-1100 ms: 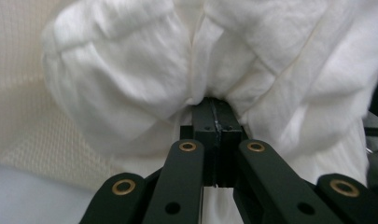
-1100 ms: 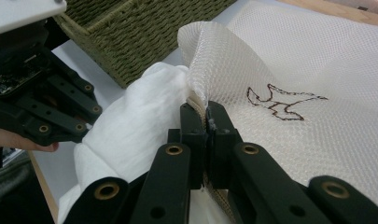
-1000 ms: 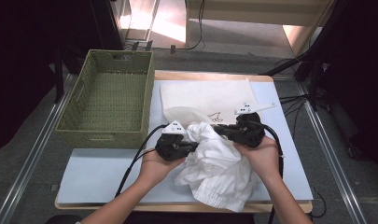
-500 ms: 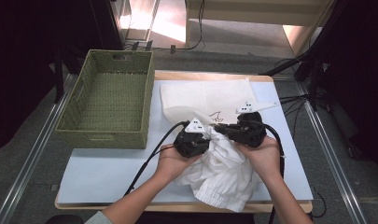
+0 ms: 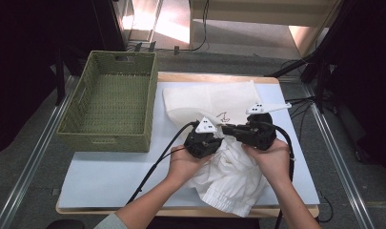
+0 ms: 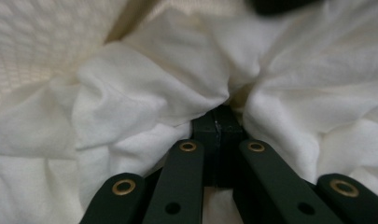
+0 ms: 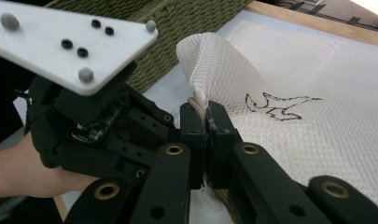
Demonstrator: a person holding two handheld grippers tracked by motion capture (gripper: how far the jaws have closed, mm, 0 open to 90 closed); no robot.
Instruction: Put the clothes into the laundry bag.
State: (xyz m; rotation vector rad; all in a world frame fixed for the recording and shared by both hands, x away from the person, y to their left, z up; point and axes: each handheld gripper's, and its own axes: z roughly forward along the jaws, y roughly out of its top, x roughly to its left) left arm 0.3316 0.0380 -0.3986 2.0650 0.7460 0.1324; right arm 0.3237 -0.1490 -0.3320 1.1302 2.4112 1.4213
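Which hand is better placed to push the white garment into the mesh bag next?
Left, probably. Its tongs are shut on the white garment, while the right tongs pinch the mesh bag edge, apparently holding it up.

The high view is looking forward and down from above onto the worktop [image 5: 109,181] beside the basket [image 5: 109,105], while both gripper views are sitting very close, facing white cloth [image 6: 144,93], the mesh bag [image 7: 317,70] being shared with the high view.

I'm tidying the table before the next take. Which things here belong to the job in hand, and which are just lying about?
In use:
- left claw shut on white garment
- right claw shut on mesh bag

Lying about:
- green basket
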